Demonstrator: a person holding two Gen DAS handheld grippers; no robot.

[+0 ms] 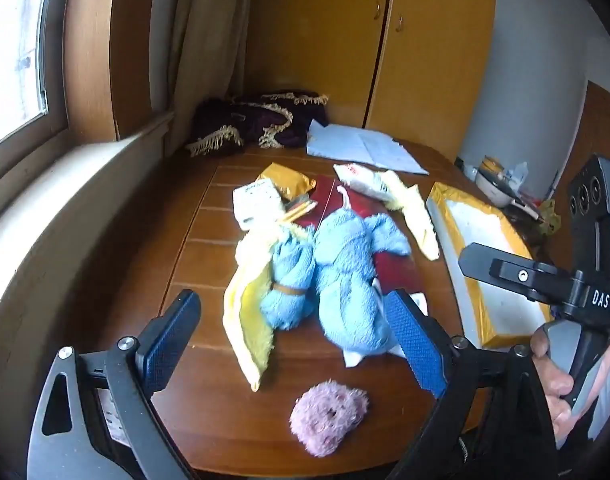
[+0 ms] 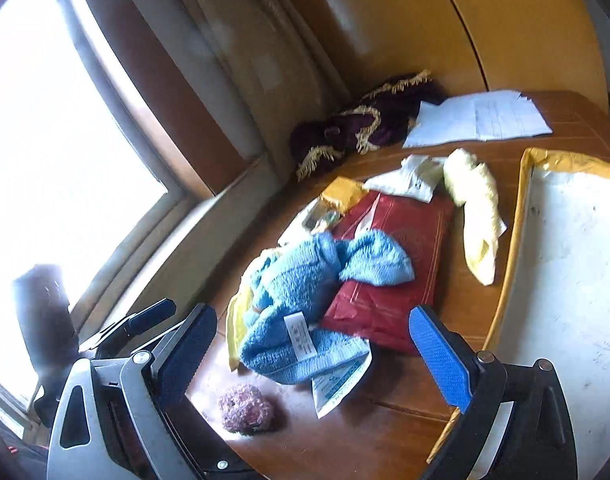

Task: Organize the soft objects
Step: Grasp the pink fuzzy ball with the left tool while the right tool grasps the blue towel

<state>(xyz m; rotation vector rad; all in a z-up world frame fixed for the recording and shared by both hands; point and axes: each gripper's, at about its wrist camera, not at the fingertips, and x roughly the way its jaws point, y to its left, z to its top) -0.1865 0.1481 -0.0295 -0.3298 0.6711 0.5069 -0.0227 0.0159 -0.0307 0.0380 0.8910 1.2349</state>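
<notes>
1. Both grippers are hanging above the near edge of the table (image 1: 153, 248), jaws spread wide and holding nothing: the left gripper (image 1: 293, 344) and the right gripper (image 2: 313, 344) are each framing the soft pile from the near side.
2. The blue towel (image 1: 345, 280) is lying bunched mid-table, straight ahead of the left gripper and just past its fingertips; in the right wrist view it is sitting ahead and slightly left of centre, its white tag (image 2: 301, 338) facing the camera.
3. The towel's long axis is running roughly away from the person, so jaws closing crosswise would likely be pinching across its narrow way.
4. A yellow cloth (image 1: 249, 312) is touching the towel's left side, partly tucked under it; a second yellow cloth (image 1: 417, 216) is lying apart, farther right.
5. The pink puff (image 1: 329, 416) is sitting alone nearest the table edge, between the left jaws in view; both grippers look about equally near it.
6. Bare wood is lying left of the pile; the right is crowded by the mailer (image 1: 477, 240), and the red folder (image 2: 389, 280) is lying beneath the towel.
</notes>
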